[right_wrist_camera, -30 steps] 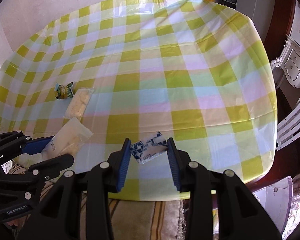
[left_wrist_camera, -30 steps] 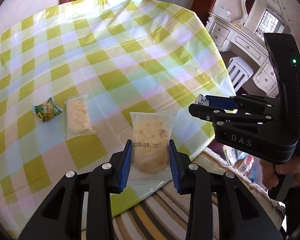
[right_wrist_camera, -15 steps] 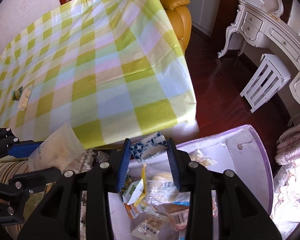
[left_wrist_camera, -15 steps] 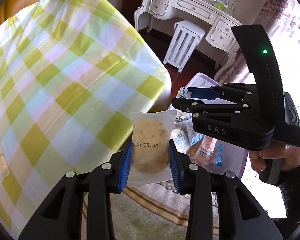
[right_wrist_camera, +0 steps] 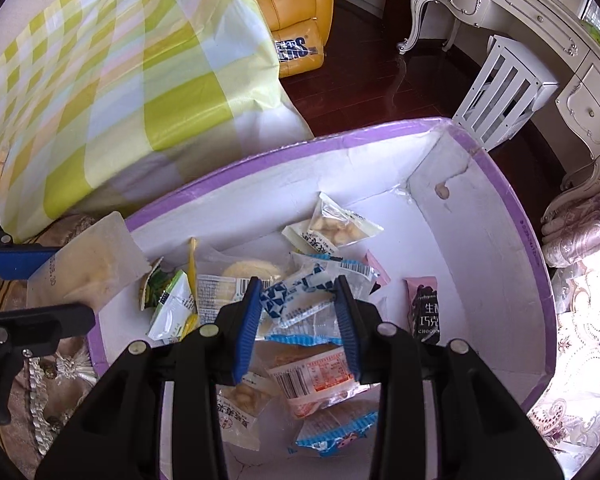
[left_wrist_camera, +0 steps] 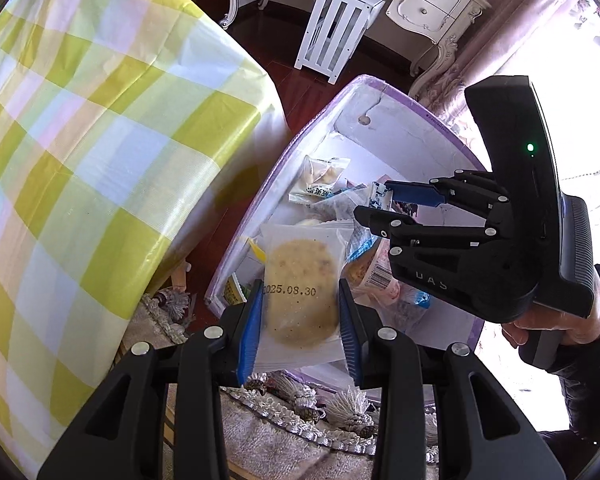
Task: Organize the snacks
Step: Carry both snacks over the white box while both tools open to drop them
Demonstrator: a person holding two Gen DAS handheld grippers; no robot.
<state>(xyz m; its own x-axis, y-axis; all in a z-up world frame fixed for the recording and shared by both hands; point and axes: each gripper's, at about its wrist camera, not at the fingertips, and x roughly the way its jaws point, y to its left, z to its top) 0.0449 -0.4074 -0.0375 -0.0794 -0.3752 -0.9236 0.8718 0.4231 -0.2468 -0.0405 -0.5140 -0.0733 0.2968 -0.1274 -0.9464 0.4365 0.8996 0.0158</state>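
Snacks, clamped in both grippers' fingers (left_wrist_camera: 256, 322), now hang over the box (right_wrist_camera: 500, 184), off the table (left_wrist_camera: 100, 140).

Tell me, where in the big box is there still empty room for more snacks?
The purple-rimmed box has bare white floor along its far wall, behind the clear nugget packet, and in the right corner past the pink chocolate packet. The near middle is crowded with piled packets, under the right gripper.
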